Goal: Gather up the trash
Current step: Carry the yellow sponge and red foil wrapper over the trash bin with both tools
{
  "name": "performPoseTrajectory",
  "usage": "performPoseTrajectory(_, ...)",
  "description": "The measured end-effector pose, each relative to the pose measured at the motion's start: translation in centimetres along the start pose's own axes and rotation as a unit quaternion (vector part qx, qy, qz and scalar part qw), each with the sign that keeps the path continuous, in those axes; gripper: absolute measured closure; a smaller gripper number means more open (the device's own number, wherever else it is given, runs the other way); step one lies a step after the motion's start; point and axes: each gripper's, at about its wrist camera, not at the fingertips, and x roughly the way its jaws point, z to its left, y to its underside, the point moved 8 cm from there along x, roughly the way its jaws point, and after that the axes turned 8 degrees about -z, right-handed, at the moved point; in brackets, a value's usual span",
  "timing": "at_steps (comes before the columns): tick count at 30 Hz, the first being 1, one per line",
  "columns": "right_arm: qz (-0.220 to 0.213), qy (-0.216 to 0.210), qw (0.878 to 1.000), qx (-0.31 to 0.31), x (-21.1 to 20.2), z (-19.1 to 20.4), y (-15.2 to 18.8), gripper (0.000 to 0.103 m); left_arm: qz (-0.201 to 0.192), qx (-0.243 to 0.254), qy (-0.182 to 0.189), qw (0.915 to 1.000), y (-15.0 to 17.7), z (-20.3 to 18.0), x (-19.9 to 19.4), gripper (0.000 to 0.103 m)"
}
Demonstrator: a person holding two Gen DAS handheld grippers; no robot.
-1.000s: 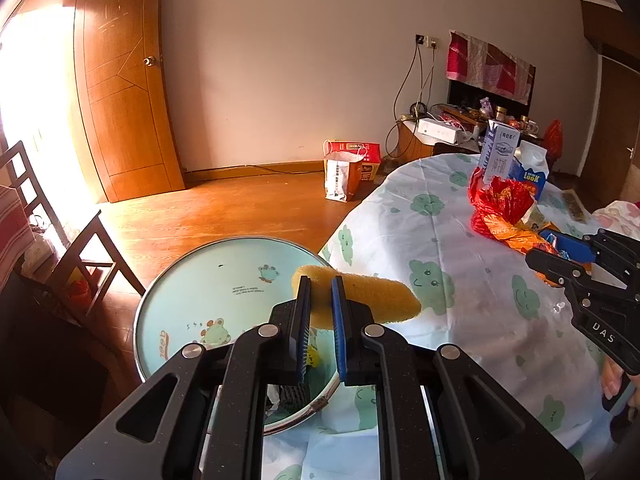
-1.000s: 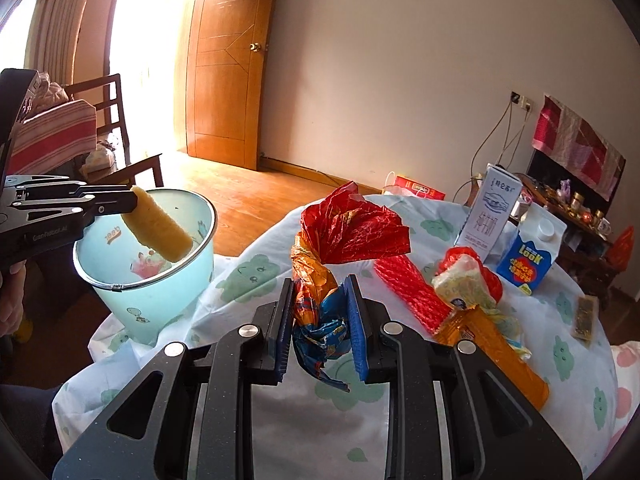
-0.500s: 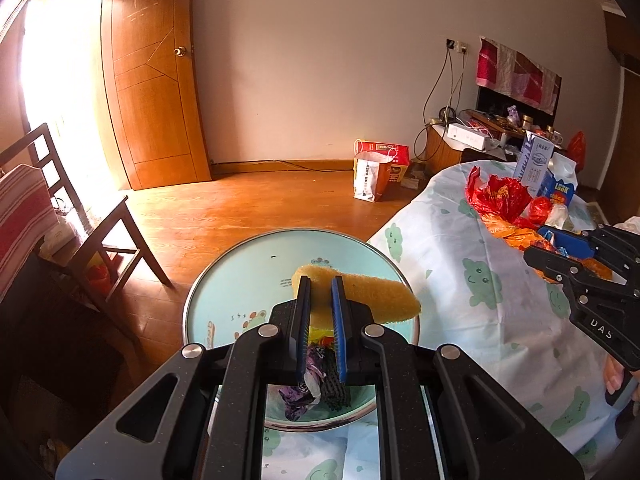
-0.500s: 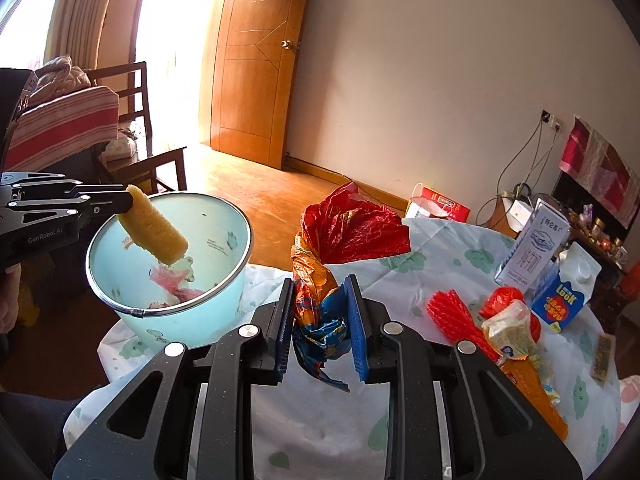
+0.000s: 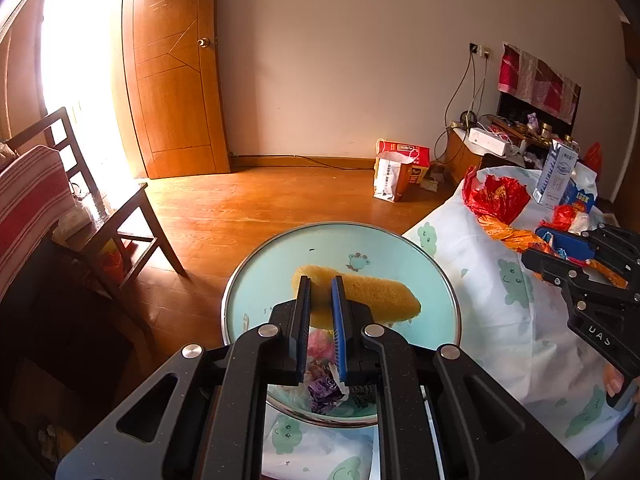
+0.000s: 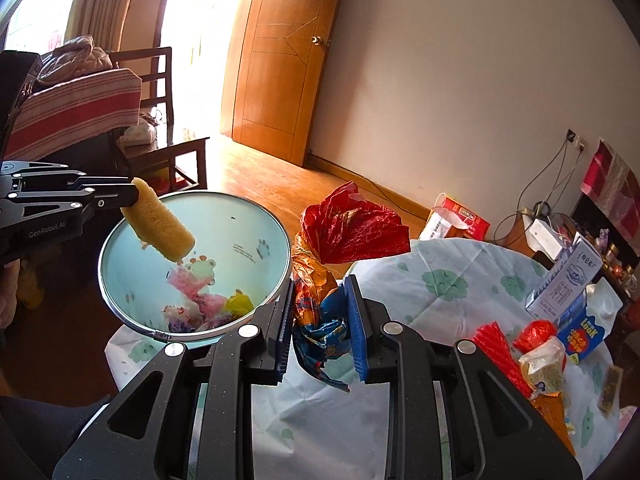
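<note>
The yellow sponge-like stick [image 5: 356, 300] sits between the narrow jaws of the left gripper [image 5: 321, 294], which pinch it near one end, so most of its length sticks out to one side of the jaws. Its surface looks porous and rough. It is probably very light and soft, it gives a little under the pads, and it is not slippery and not fragile. A hold nearer the middle would balance it better, but for so light a thing the end grip seems enough. Below the jaws stands the pale blue trash bin [image 5: 400, 240] with a metal rim, and the stick hangs over its opening. Small crumpled wrappers [image 6: 208, 304] lie at the bottom.

The right gripper [image 6: 320, 320] has its jaws closed on the twisted lower part of a bundle of snack wrappers [image 6: 316, 312]; a red foil bag [image 6: 356, 228] fans out above the jaws. This bundle is thin, crinkly film, light and limp, and probably slick, so a hold on the bunched, twisted part is the safest; a grip on a loose edge could slip or tear. The bin's rim is just beside the left jaw of this gripper.

Further out, to the right of these jaws, a milk carton [image 6: 568, 280], a blue carton [image 6: 584, 332] and more wrappers [image 6: 536, 360] wait on the tablecloth with green clouds [image 6: 460, 280].
</note>
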Motion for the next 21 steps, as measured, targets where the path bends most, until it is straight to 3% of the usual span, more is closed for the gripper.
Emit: performPoseTrajectory(21, 0.005, -0.024, 0.999, -0.023, 2.0, 3.1, -1.0, 0.077, 0.003, -0.015, -0.036, 0.9992, 0.5, 3.5, 0.4, 0.093)
